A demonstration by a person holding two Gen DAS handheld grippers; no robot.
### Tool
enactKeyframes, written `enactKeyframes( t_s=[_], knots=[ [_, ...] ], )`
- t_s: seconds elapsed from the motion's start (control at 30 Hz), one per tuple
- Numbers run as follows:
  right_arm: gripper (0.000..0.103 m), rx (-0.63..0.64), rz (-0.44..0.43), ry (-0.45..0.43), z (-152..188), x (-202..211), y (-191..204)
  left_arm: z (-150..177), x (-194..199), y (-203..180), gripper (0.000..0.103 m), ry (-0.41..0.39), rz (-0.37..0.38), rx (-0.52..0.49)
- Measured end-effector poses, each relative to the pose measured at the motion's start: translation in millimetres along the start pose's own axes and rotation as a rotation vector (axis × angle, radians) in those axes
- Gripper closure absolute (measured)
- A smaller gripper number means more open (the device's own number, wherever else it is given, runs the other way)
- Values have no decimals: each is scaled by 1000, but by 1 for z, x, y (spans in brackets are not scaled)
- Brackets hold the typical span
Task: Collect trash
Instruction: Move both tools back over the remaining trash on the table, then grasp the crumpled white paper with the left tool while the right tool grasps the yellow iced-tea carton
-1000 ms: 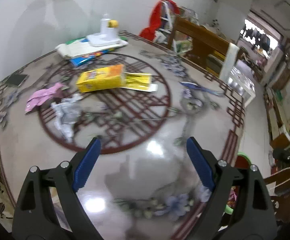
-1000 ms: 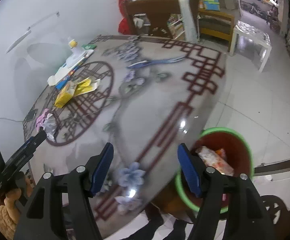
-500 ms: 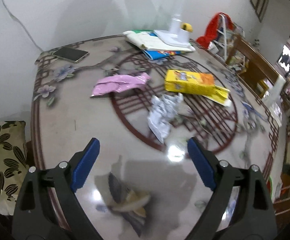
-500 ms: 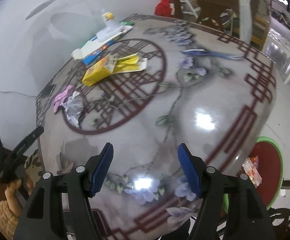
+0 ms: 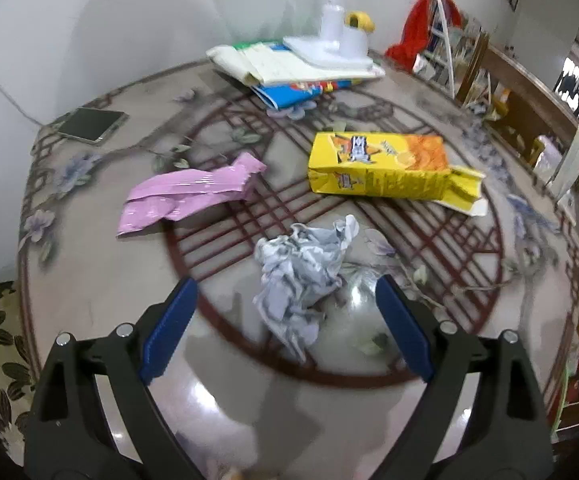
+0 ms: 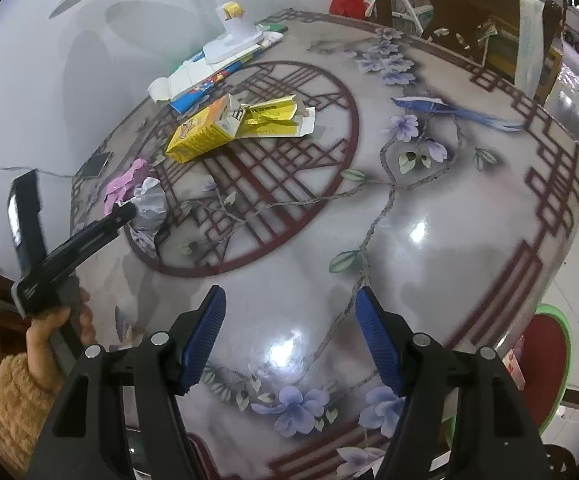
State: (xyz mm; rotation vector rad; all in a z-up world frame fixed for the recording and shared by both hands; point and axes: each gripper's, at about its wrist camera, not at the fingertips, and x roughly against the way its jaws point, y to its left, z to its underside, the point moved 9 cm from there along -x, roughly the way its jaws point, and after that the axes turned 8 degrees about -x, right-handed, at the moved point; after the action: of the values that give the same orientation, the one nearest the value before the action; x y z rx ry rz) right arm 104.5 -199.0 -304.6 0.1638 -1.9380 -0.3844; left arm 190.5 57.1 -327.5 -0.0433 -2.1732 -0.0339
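Glossy floral table (image 5: 89, 304), crumpled paper (image 5: 303, 276) lying just ahead between your spread left gripper (image 5: 285, 304) fingers, untouched, your right gripper (image 6: 291, 312) likewise spread, holding nothing, over bare tabletop.

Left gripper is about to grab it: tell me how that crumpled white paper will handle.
The crumpled white paper looks light and should squash between the open left gripper fingers. Its loose tail may flop. On the glossy table it could slide if nudged.

one crumpled paper (image 5: 303, 270), one pink wrapper (image 5: 185, 194), one yellow box (image 5: 381, 168)
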Motion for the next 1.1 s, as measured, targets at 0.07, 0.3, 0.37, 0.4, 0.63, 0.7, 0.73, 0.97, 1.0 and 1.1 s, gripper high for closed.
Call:
enactKeyframes(
  t_s=[0.07, 0.3, 0.37, 0.4, 0.63, 0.7, 0.73, 0.97, 1.0, 1.1],
  knots=[
    [37, -9, -6, 14, -2, -5, -5, -4, -15, -4, 15, 14, -12, -24],
    [37, -8, -15, 36, -28, -16, -18, -10, -43, -10, 63, 68, 20, 11],
    [37, 27, -23, 38, -43, -22, -16, -8, -39, -10, 65, 66, 32, 24],
    [37, 46, -27, 38, -51, -25, -13, -6, -35, -10, 65, 65, 32, 33],
    [24, 249, -67, 72, -113, -58, 31, 25, 0, -6, 64, 95, 5, 63],
    [24, 320, -73, 67, -126, -65, 51, 34, 9, -4, 64, 101, -4, 87],
    [24, 377, -75, 74, -133, -72, 67, 37, 12, -3, 64, 100, -2, 96],
    [18, 735, 17, 141, -154, -129, 142, 51, 19, 7, 62, 119, -7, 147],
    [18, 771, 34, 158, -155, -139, 148, 52, 19, 9, 62, 122, -9, 154],
    [18, 852, 85, 193, -155, -164, 160, 57, 16, 17, 62, 137, -12, 180]
  ],
)
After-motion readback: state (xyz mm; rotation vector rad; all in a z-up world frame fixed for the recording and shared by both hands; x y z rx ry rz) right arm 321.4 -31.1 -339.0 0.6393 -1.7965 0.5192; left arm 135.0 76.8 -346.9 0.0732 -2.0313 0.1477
